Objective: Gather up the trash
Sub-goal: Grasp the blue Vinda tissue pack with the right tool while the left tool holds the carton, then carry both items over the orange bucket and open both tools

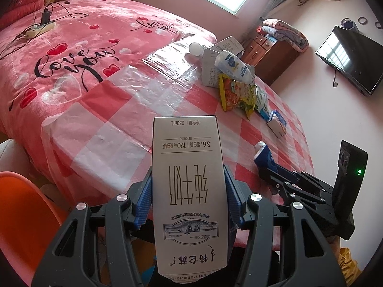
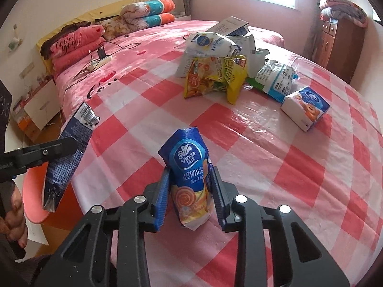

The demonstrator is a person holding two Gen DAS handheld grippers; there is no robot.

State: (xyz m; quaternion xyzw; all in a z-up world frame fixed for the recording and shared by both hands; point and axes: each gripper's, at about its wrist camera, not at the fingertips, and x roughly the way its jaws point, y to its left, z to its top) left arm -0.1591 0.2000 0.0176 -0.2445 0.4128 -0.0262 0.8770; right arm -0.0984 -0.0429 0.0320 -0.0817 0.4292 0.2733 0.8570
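Left gripper (image 1: 189, 196) clamped on a white milk carton (image 1: 189, 179), pads pressing its side walls, carton pointing out ahead along the fingers. Right gripper (image 2: 190, 189) clamped on a crumpled blue tissue wrapper (image 2: 189, 172), pinched at its waist. Both pieces appear lifted clear for carrying off. Beyond the wrapper, on the checked surface (image 2: 299, 167): a full tissue pack (image 2: 305, 106) to its far right, a heap of snack bags (image 2: 215, 71) further back.
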